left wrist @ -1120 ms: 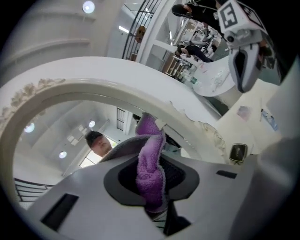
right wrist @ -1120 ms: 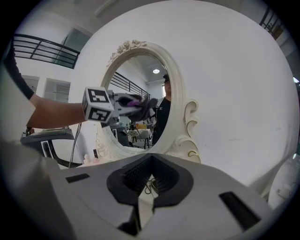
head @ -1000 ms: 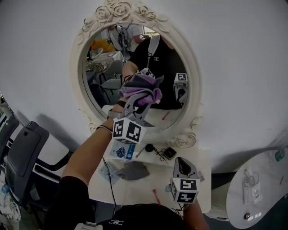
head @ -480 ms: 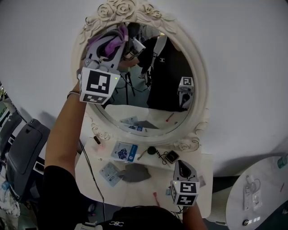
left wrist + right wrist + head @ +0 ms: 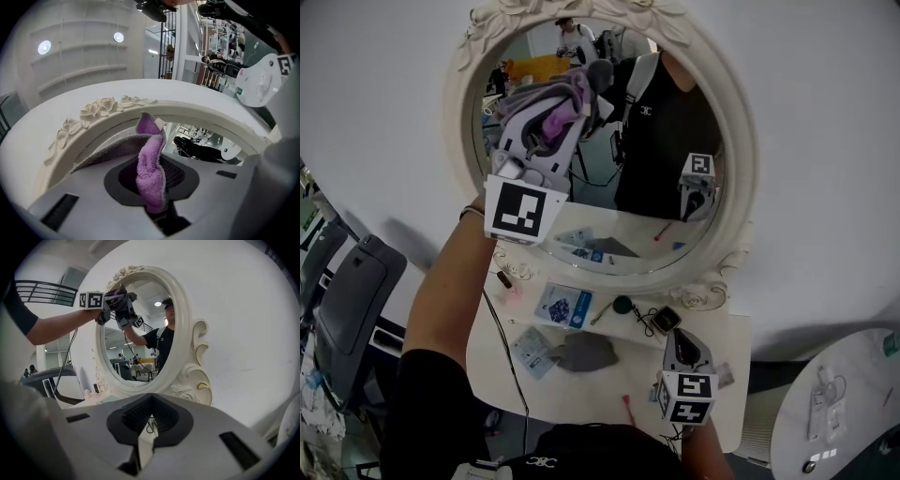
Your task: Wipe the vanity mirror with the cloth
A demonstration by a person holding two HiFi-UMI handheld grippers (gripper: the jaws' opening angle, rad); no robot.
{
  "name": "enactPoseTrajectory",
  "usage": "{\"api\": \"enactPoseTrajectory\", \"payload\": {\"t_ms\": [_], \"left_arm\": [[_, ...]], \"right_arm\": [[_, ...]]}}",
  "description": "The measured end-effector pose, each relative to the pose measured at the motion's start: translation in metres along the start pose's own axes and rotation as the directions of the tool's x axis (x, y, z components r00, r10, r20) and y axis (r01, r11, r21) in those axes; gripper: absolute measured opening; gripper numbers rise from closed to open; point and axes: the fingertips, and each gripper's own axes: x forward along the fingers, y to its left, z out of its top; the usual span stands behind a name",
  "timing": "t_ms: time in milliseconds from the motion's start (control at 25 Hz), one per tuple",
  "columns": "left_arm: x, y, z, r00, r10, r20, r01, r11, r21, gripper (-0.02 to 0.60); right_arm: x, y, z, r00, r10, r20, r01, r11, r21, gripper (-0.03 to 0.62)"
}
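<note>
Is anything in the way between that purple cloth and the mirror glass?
Nothing visible does. The left gripper clamps the cloth right at the upper left of the vanity mirror, seemingly touching the glass. The right gripper sits low over the table, well clear.

One mirror (image 5: 623, 220), one purple cloth (image 5: 547, 123), one grey rag (image 5: 581, 352), two tongs: left tongs (image 5: 561, 101), right tongs (image 5: 680, 337).
</note>
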Motion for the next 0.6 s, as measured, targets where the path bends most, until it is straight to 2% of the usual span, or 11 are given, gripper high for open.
{"api": "enactPoseTrajectory", "payload": {"t_ms": [160,400,520,600], "left_arm": [[-0.019,-0.044,-0.023,0.997,-0.068,-0.037,0.07,0.997,0.035,0.071],[-0.045,-0.116,-0.058,0.984,-0.161,-0.078,0.16,0.987,-0.024,0.071],[-0.059,-0.156,-0.076,0.964,-0.24,-0.117,0.242,0.97,-0.001,0.071],[-0.072,-0.186,-0.092,0.938,-0.31,-0.152,0.319,0.947,0.04,0.071]], "right_arm": [[0.005,0.007,-0.004,1.0,0.014,-0.009,-0.015,1.0,-0.007,0.004],[0.003,0.017,-0.005,1.0,0.026,-0.015,-0.026,0.999,-0.025,0.005],[-0.002,0.02,-0.004,1.0,0.022,-0.012,-0.023,0.999,-0.033,0.005],[-0.006,0.019,-0.003,1.0,0.016,-0.007,-0.016,0.999,-0.036,0.005]]}}
